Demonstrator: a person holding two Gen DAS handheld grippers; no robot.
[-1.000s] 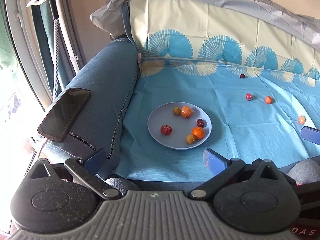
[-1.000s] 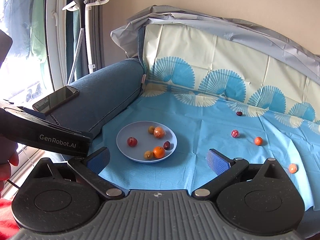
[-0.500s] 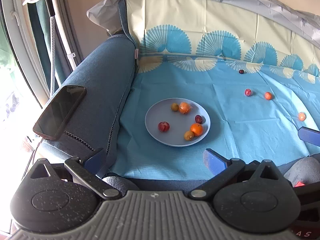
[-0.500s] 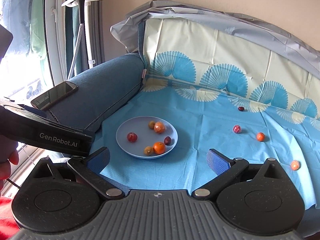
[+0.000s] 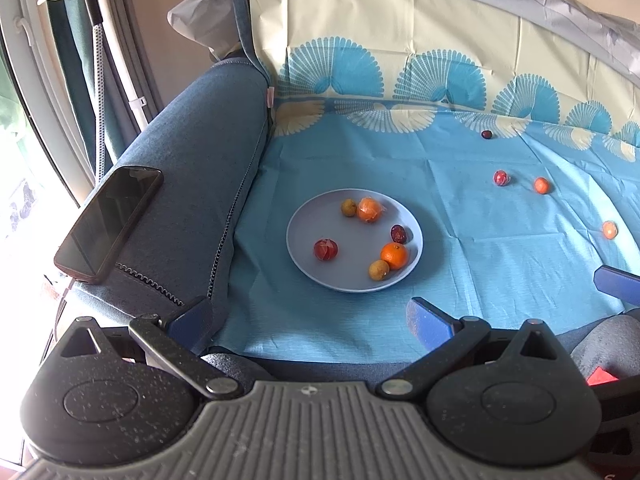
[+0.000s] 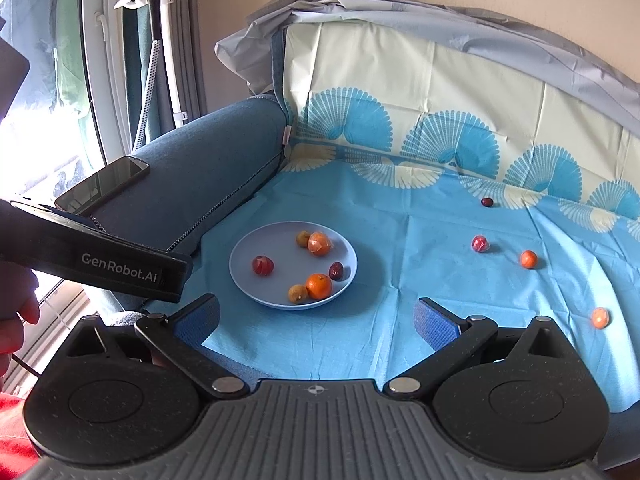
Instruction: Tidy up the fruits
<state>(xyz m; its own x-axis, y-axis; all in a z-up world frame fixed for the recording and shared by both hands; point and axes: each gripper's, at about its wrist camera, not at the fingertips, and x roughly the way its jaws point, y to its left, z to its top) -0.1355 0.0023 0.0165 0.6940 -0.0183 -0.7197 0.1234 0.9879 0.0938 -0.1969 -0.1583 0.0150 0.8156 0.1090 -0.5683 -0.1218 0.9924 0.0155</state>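
A pale blue plate [image 5: 352,280] [image 6: 248,280] sits on a blue cloth over a sofa seat and holds several small fruits, among them an orange [image 5: 394,256] [image 6: 319,286] and a red fruit [image 5: 325,249] [image 6: 262,265]. Loose on the cloth to the right lie a dark plum [image 5: 486,135] [image 6: 487,202], a red fruit [image 5: 501,178] [image 6: 479,243], an orange [image 5: 541,185] [image 6: 528,259] and another orange [image 5: 609,229] [image 6: 600,317]. My left gripper [image 5: 308,318] is open and empty, in front of the plate. My right gripper [image 6: 316,318] is open and empty, also short of the plate.
A black phone [image 5: 108,218] [image 6: 102,190] lies on the sofa's blue armrest [image 5: 192,184] at the left. A white garment steamer stand [image 6: 160,40] and a window are behind it. The cloth runs up the sofa back [image 6: 440,92]. The left gripper's body [image 6: 92,256] shows in the right view.
Both grippers have drifted slightly, so the plate sits a little higher and closer in view. No fruit has moved. Both stay open.
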